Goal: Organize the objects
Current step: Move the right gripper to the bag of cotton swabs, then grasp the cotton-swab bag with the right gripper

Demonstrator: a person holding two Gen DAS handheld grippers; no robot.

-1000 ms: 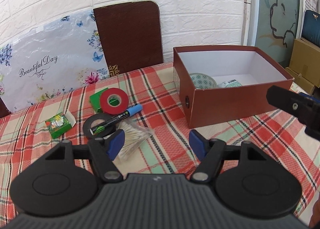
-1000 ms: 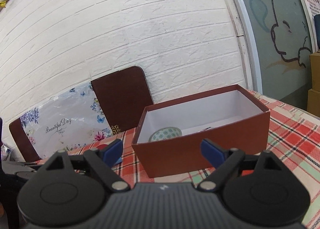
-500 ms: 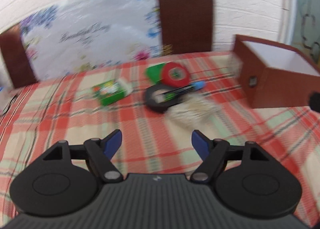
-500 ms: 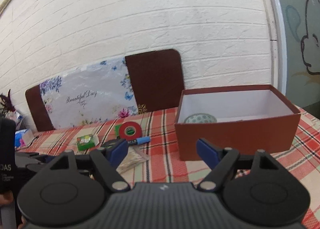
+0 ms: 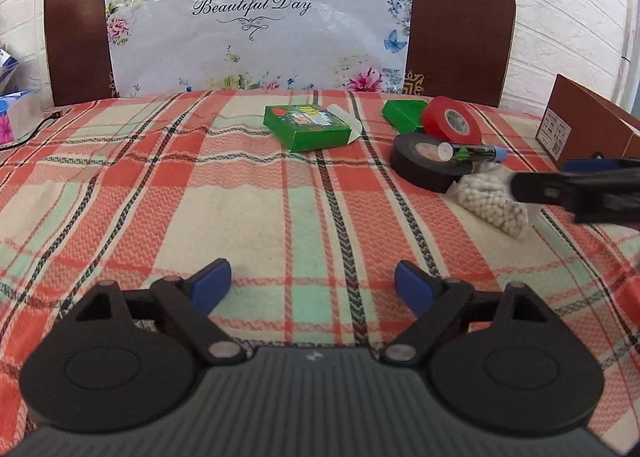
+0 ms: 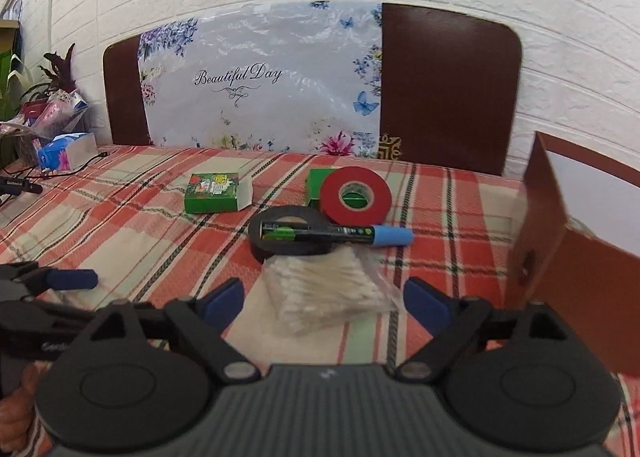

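Crinkly clear plastic wraps the bag of cotton swabs, which in the right wrist view lies on the checked tablecloth directly ahead of the right gripper, its near end between the two spread blue pads, which hold nothing. Just beyond it the black tape roll lies flat with a marker resting across it, and a red tape roll leans behind. The brown box stands open at the right. The bag looks light and soft, its film probably slippery and apt to buckle, so a pinch across the bundled middle seems safer than one on a loose corner; the swabs themselves should stand a firm squeeze.

From the left wrist view, the left gripper hovers over bare cloth, well apart from everything, jaws wide and empty. The bag sits at the far right, partly hidden by the right gripper's finger. A small green carton lies alone mid-table; it is likely light and stiff, easiest taken across its narrow sides.
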